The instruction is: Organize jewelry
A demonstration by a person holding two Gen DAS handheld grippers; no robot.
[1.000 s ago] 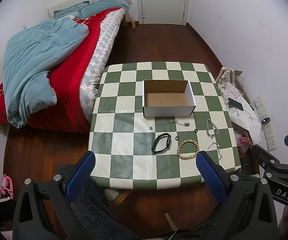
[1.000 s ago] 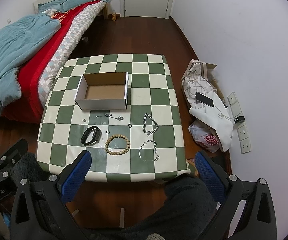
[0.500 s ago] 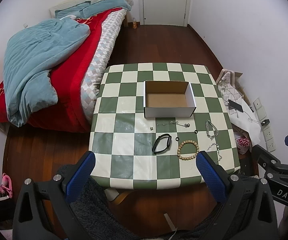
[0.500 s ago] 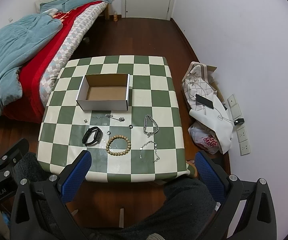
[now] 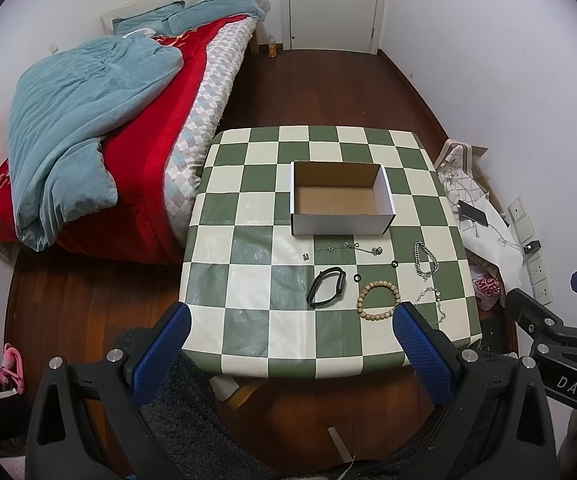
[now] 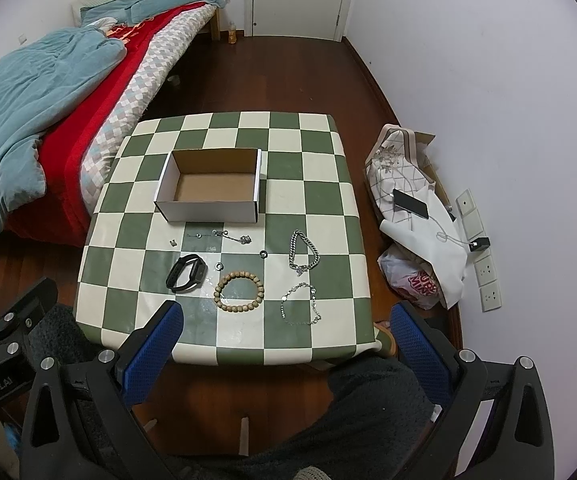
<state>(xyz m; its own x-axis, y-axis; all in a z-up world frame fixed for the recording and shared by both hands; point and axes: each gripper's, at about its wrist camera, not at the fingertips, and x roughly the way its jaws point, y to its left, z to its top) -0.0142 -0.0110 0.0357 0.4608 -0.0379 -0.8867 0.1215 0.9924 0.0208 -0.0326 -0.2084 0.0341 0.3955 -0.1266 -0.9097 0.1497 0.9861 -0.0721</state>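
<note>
Checkered green-and-cream surface (image 5: 248,332) beside a bed (image 5: 136,128), seen from above its near edge. I hold both tongs level and short of that edge, pointing forward over the wooden floor. My left tongs (image 5: 288,350) are spread wide and grip nothing; my right tongs (image 6: 284,346) are equally wide and empty. An open cardboard box (image 6: 208,210) sits mid-surface. Nearer me lie a black band (image 6: 186,274), a wooden bead bracelet (image 6: 239,293), a heavy silver chain (image 6: 303,252), a fine silver chain (image 6: 301,306) and a few small rings and clasps, all apart from the box.
</note>
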